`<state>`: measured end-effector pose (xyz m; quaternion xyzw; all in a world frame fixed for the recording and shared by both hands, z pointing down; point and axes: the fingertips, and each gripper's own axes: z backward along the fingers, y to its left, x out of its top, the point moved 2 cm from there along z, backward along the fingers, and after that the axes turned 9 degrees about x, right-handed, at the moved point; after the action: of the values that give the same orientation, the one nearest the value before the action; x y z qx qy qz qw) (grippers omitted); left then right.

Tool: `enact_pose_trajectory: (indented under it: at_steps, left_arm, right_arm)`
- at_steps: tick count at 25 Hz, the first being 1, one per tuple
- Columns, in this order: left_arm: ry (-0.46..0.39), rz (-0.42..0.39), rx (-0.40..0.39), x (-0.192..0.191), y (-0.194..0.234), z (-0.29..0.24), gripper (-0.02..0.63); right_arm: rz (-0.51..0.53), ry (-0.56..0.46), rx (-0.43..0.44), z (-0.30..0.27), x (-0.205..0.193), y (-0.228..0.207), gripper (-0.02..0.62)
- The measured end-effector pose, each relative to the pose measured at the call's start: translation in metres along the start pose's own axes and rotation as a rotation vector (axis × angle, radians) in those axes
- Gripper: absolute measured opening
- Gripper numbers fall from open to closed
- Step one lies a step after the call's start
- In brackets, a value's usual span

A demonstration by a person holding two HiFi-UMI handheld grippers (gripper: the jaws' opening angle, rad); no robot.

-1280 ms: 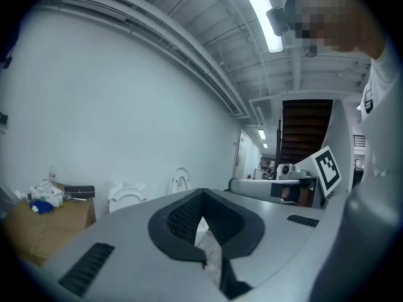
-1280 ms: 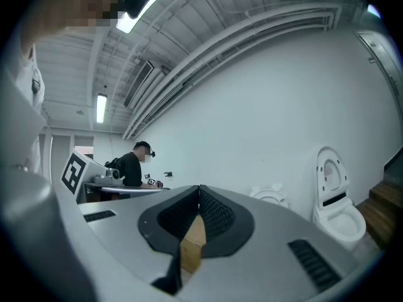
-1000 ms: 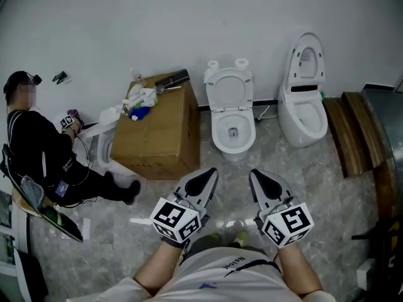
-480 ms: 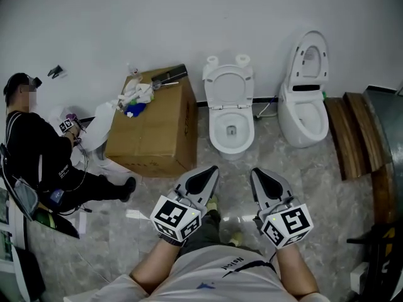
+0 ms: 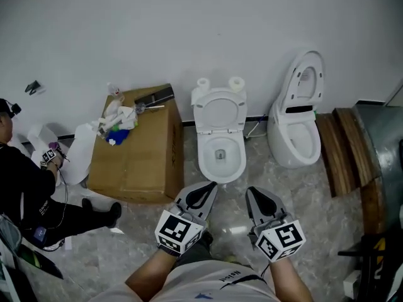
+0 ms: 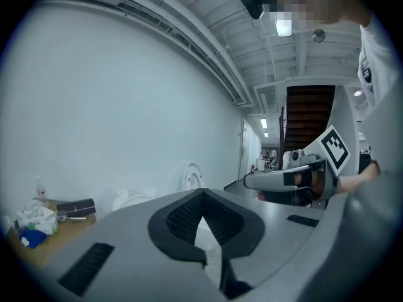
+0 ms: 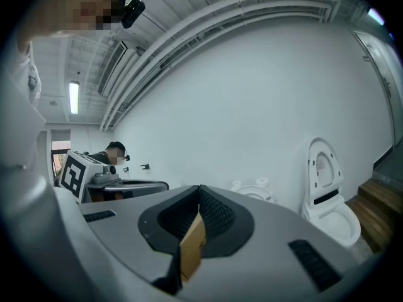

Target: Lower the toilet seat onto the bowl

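1. Approach: left gripper (image 5: 203,190) and right gripper (image 5: 256,195) hover at lower centre, fingers closed, empty.
2. Seat (image 5: 199,112) stands raised on the middle toilet (image 5: 205,161); next, reach forward and tip it down.

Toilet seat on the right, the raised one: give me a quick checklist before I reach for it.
1. Seat standing upright, ready to lower: ok.
2. Nothing lying on the bowl rim: ok.
3. Left tongs empty: ok.
4. Right tongs empty: ok.
5. Tongs open for a grip: not ok, both shut.
6. Tongs within reach of the seat: not ok, both well short of it.
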<state>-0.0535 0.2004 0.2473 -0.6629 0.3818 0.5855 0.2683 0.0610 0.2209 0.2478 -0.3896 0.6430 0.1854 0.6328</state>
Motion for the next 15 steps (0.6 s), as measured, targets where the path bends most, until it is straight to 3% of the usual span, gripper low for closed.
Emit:
enact_pose_trajectory:
  at_steps: [8,15]
  left_arm:
    - [0.015,-0.052,-0.065,0.001,0.090,-0.077,0.009]
    - [0.016,-0.114,-0.100,0.000,0.131,-0.143,0.009]
  right_arm:
    - [0.007,0.032,-0.073,-0.101,0.013,-0.036,0.017]
    - [-0.041,0.036,-0.092,-0.147,0.018,-0.079,0.017]
